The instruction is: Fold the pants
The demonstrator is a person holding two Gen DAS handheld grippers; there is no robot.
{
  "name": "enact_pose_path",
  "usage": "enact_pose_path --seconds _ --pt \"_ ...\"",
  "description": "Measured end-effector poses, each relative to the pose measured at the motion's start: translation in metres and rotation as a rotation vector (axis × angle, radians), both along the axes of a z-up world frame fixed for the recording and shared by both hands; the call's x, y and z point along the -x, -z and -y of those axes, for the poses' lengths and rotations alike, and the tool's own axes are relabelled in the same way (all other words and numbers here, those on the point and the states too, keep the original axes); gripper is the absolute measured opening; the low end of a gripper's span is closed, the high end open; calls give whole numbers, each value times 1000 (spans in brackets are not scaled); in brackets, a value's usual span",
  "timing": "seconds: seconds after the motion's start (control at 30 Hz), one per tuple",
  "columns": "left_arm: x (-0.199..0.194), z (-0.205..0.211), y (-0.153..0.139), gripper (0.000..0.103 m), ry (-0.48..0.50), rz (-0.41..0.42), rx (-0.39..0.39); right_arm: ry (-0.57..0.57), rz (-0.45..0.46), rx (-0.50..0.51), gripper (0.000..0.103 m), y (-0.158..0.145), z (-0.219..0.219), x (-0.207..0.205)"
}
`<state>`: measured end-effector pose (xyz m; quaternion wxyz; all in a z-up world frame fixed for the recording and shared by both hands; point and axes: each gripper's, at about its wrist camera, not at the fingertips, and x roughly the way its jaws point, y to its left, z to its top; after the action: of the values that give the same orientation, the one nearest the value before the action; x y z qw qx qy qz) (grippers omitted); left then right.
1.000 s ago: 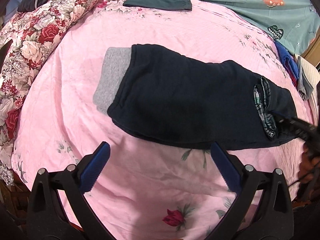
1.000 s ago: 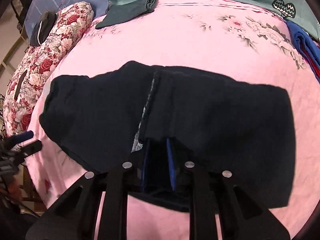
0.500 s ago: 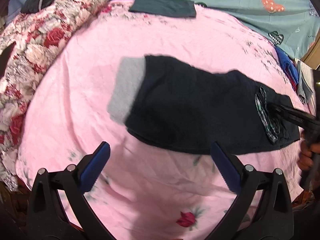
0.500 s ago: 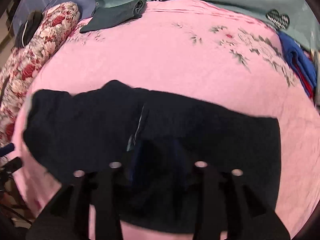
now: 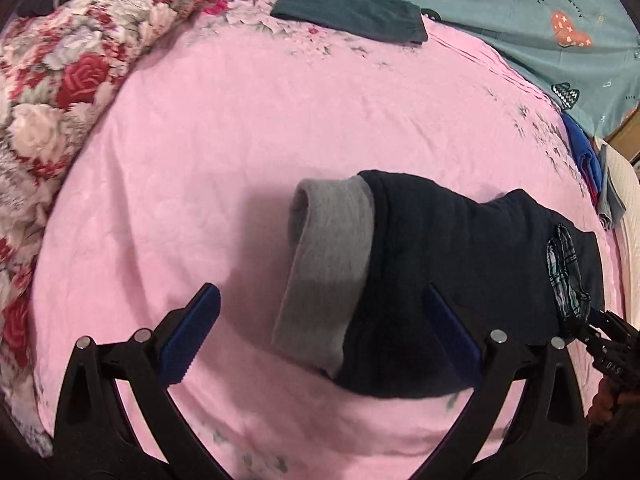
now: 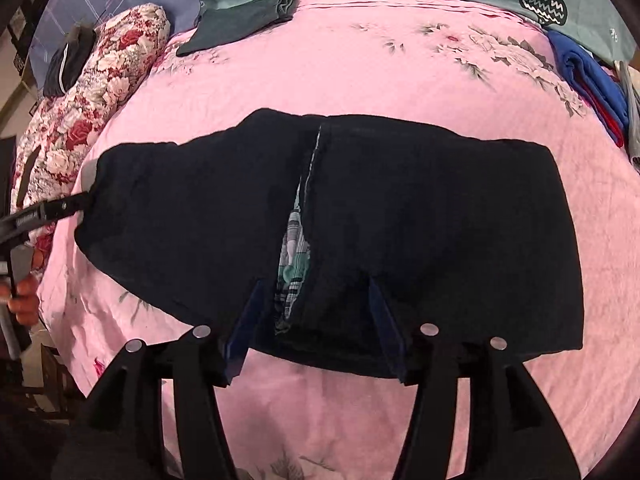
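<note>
Since a second ago: the left gripper (image 5: 320, 320) has travelled toward the pants (image 5: 460, 280), so the grey cuff (image 5: 328, 264), which lay well ahead of its fingers, now sits between them; the right gripper (image 6: 316, 312), then clenched on the dark cloth, has just been opening, with the cloth lying slack between its blue pads.
Pants, place: flat on the pink flowered bedsheet (image 5: 240, 140), toward the near edge of the bed.
Pants, long axis: runs side to side across both views — grey cuff end at the left in the left wrist view, the broad square end at the right in the right wrist view.
Pants, fold: a seam crosses the middle where plaid lining (image 6: 294, 256) shows through a gap.
Left gripper, state: released, jaws spread wide, pads not pressing on the cuff.
Right gripper, state: released — pads stand apart on either side of the plaid lining at the near hem, not pinching.
Around: a red rose-print quilt (image 5: 60, 80) at the left, a folded dark-green garment (image 5: 352, 12) at the far edge, a teal sheet (image 5: 540, 20) behind, folded blue clothes (image 6: 592, 84) at the right.
</note>
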<state>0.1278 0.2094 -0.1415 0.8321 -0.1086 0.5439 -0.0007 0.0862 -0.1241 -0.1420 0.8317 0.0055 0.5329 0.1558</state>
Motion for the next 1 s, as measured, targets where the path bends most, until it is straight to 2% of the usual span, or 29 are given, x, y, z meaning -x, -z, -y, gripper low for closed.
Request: enact_pose_path --seconds 0.1,0.17,0.3,0.43,0.6,0.87,1.0 --pt "-11 3 9 101 35 -21 -5 -19 23 47 61 1 -7 6" --pt "-14 5 12 101 54 -21 -6 -43 34 75 66 3 -13 8" --pt "-17 13 14 101 87 -26 -10 -61 48 124 67 6 -17 8" --pt "-19 22 19 88 134 -46 -9 -50 43 121 69 7 -17 6" --pt "-22 27 22 85 151 -60 -11 -49 43 132 74 7 -22 7" --pt "-29 26 29 89 138 -109 1 -39 47 133 75 8 -22 8" --pt "-30 32 33 100 179 -118 -3 -39 44 133 78 9 -24 7"
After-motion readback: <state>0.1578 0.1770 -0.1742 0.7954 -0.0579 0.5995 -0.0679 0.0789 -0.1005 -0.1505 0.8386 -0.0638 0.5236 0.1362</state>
